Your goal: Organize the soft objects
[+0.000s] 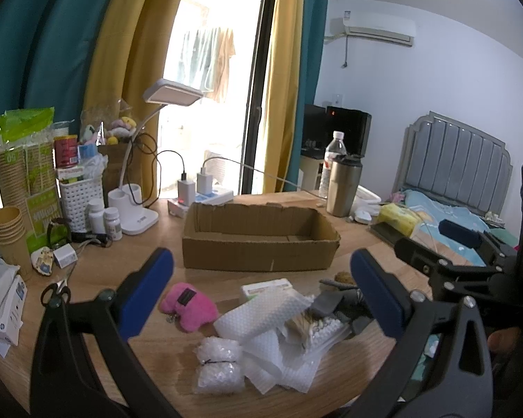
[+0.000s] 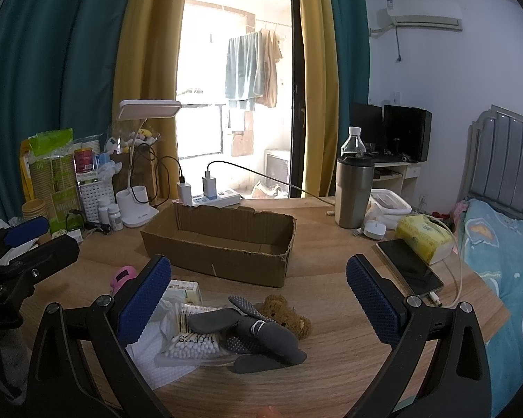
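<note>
An empty cardboard box [image 1: 261, 244] [image 2: 223, 244] stands mid-table. In front of it lies a pile: a pink plush toy [image 1: 188, 308] [image 2: 122, 276], white foam wrap [image 1: 261, 317], a bubble-wrap bundle [image 1: 219, 365], a bag of cotton swabs [image 1: 317, 327] [image 2: 191, 343], grey socks [image 2: 254, 334] and a small brown teddy bear [image 2: 286, 313]. My left gripper [image 1: 261, 296] is open above the pile, holding nothing. My right gripper [image 2: 258, 299] is open above the socks and bear, holding nothing.
The wooden table [image 2: 348, 358] carries a desk lamp [image 1: 136, 209], pill bottles [image 1: 104, 221], paper cups [image 1: 8, 233], scissors [image 1: 57, 289], a power strip [image 2: 212, 200], a steel tumbler [image 2: 354, 193], a tissue pack [image 2: 423, 238] and a phone [image 2: 409, 266]. A bed [image 2: 498, 261] stands right.
</note>
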